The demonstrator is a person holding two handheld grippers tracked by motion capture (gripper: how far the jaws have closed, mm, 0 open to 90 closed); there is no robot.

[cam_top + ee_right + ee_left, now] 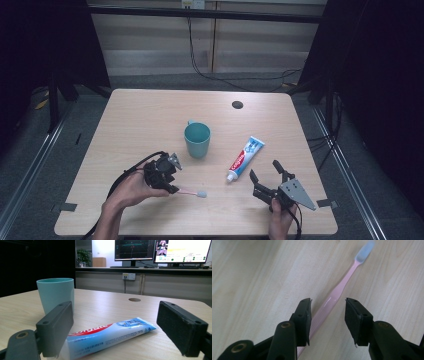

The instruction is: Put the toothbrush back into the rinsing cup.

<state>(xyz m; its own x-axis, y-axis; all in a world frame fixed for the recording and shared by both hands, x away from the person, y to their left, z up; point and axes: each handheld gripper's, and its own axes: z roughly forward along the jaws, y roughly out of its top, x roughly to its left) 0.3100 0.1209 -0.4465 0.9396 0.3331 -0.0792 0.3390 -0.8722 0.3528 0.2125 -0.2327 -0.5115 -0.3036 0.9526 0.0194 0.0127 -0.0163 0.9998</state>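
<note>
A: Where is the left gripper at this moment?

B: In the high view it is low over the front left part of the table, held in the person's left hand. It stands over the handle end of the pink toothbrush.

A: And how do its jaws stand?

B: They are apart. In the left gripper view the handle of the toothbrush runs between them. The handle passes close beside the left pad, and there is a clear gap to the right pad. The pads do not press on it.

A: How does the toothbrush lie?

B: It lies flat on the wood. Its pale blue-grey head points away from the gripper, to the right in the high view.

A: What about the right gripper?

B: The right hand holds it near the front right edge of the table. Its jaws are wide apart and nothing is clamped. In the right gripper view the toothpaste tube lies on the table in front of the jaws, and its cap end is near the left pad.

A: Is something else on the table?

B: Yes, a teal cup stands upright near the middle. The toothpaste tube lies just to its right, at a slant.
</note>
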